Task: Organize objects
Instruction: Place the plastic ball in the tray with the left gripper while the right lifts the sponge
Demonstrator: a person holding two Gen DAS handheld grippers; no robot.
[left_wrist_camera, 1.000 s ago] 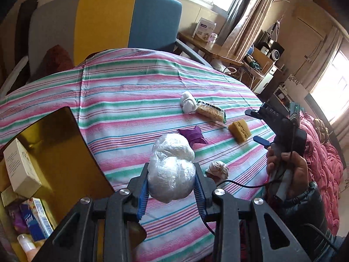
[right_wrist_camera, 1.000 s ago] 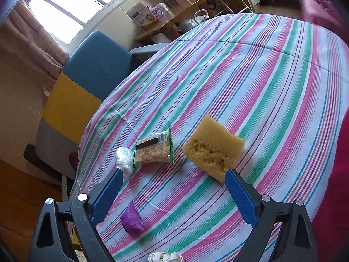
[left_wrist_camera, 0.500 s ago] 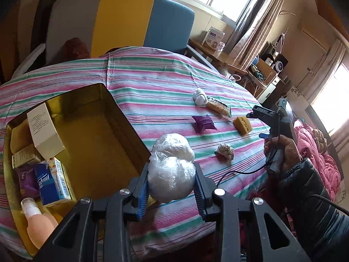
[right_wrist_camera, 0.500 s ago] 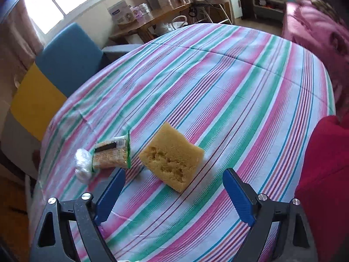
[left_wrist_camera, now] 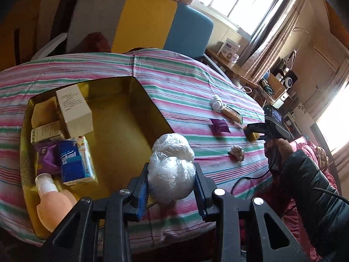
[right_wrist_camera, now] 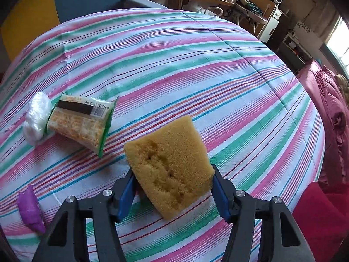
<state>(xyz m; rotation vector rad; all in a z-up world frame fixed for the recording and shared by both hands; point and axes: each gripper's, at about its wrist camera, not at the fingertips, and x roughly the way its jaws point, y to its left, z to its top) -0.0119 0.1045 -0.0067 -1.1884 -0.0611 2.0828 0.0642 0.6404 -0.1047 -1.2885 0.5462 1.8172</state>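
Between our right gripper's [right_wrist_camera: 172, 185] closed pads sat the yellow sponge [right_wrist_camera: 169, 163] on the striped tablecloth [right_wrist_camera: 174, 65], long axis running away-left; a cracker packet [right_wrist_camera: 80, 121] lay beside it. Our left gripper [left_wrist_camera: 171, 186] clamped a plastic-wrapped bundle [left_wrist_camera: 171, 168] near the gold tin [left_wrist_camera: 150, 104].

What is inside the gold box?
The gold tin box holds a white carton, a blue tissue pack, a purple packet, a peach bottle and small boxes. Anything beneath them is hidden.
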